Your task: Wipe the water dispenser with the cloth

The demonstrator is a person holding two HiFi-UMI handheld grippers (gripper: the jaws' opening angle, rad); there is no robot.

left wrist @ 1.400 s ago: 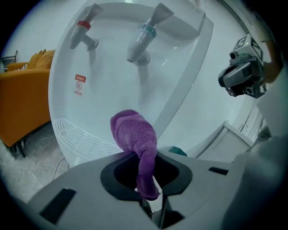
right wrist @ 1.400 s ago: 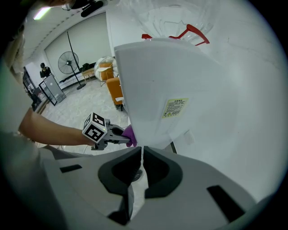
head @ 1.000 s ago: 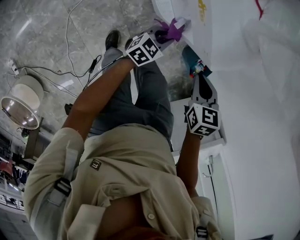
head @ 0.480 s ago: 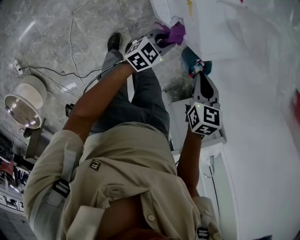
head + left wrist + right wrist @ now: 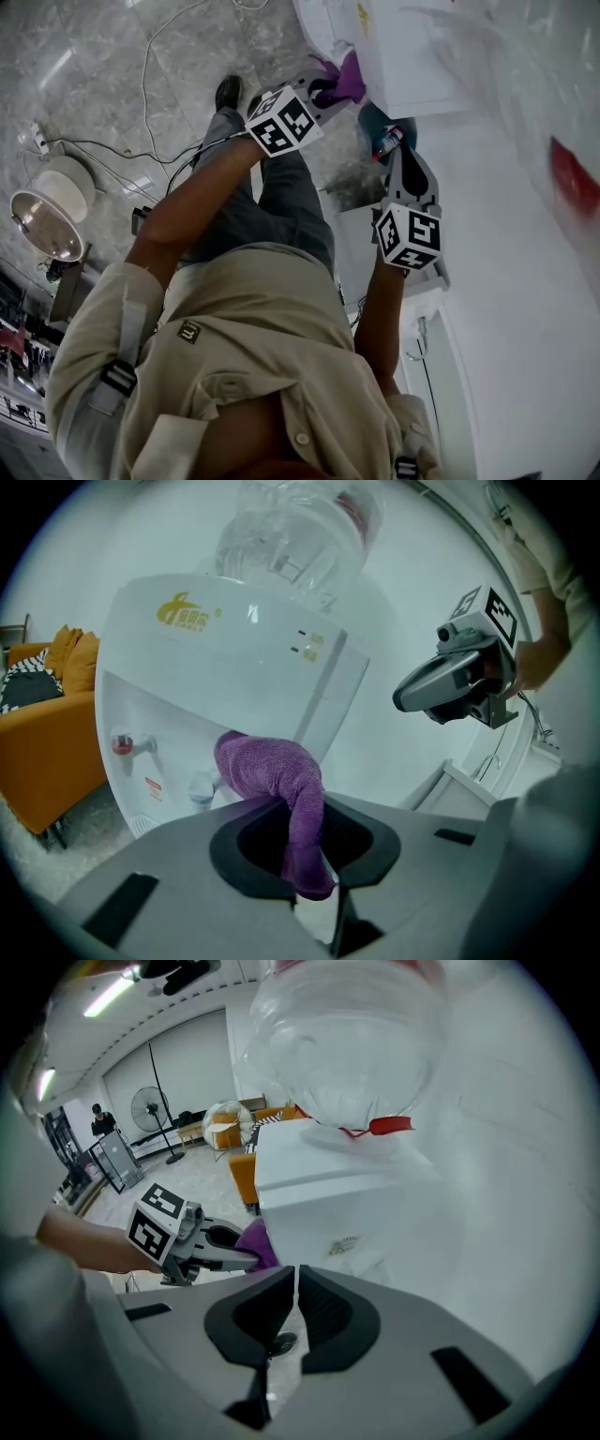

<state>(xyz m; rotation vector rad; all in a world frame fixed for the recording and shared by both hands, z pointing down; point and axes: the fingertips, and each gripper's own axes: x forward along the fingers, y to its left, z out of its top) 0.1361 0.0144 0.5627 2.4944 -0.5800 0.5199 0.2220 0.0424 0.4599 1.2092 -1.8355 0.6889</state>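
Your left gripper [image 5: 305, 841] has its jaws clamped on the purple cloth [image 5: 281, 789], which runs up between them and folds over forward in a thick roll. That roll hangs right in front of the water dispenser [image 5: 225, 639], at the level of the tap recess, between the red tap [image 5: 122, 745] and the blue tap [image 5: 200, 787]; whether it touches the white front cannot be told. In the head view the cloth [image 5: 342, 80] sits at the dispenser's [image 5: 412, 66] lower edge, ahead of your left gripper [image 5: 319, 89]. Your right gripper [image 5: 296, 1279] has its jaws brought together with nothing between them. It is held off to the dispenser's side, near the white cabinet body [image 5: 337, 1194], and apart from the cloth. The clear water bottle [image 5: 356, 1044] stands upside down on top of the dispenser. Your right gripper [image 5: 398, 150] points at the machine from beside the white wall [image 5: 525, 309]. Behind the dispenser's left side stands an orange sofa [image 5: 47, 724], and loose cables [image 5: 141, 84] trail over the grey marbled floor [image 5: 84, 56].
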